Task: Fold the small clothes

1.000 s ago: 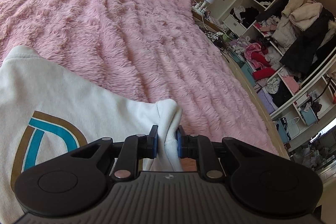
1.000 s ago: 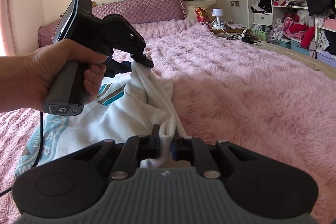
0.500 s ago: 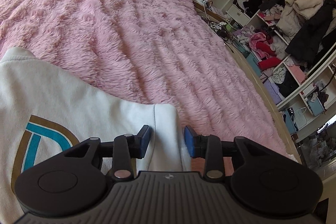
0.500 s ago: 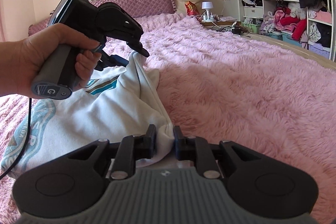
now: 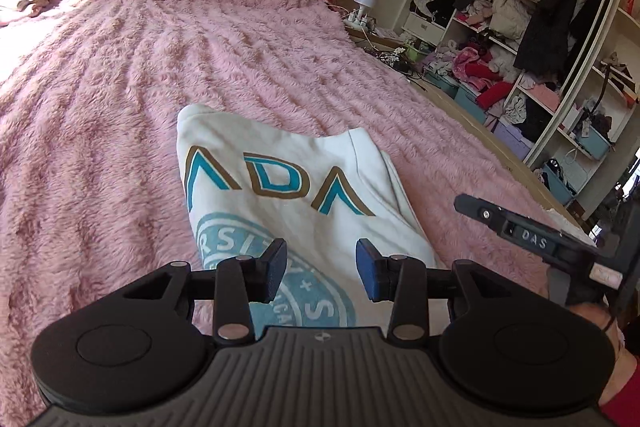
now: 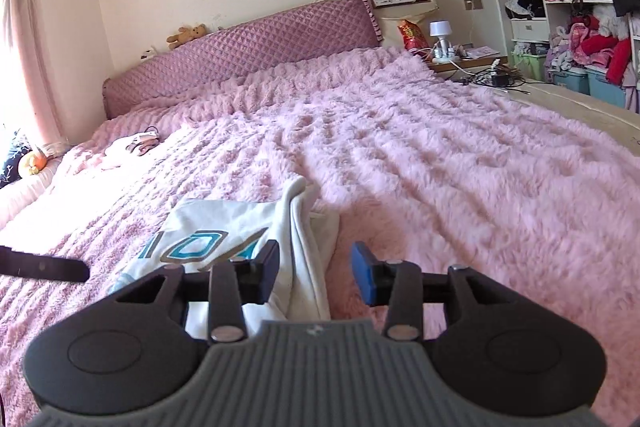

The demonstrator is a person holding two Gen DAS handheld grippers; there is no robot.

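Blue pads: our left gripper (image 5: 322, 269) hangs with its jaws spread wide, holding nothing, above the printed front of the white sweatshirt (image 5: 296, 187).
Right gripper (image 6: 314, 273): jaws likewise apart and empty, poised over the garment's folded right edge (image 6: 308, 227).
Sweatshirt position: it lies on the pink fluffy blanket (image 5: 120, 87), one side already turned in, lettering and round teal emblem (image 5: 280, 267) facing up.
Step in hand: we judge one fold laid and the next grasp not yet begun.
Doing it well: we should pinch both layers at matching points near the hem, lift evenly, and lay the cloth down without dragging the plush pile.
Risk: the doubled edge looks loose and may slip open.
Surroundings: quilted headboard (image 6: 240, 55) beyond, cluttered wardrobe shelves (image 5: 520, 47) to the right.
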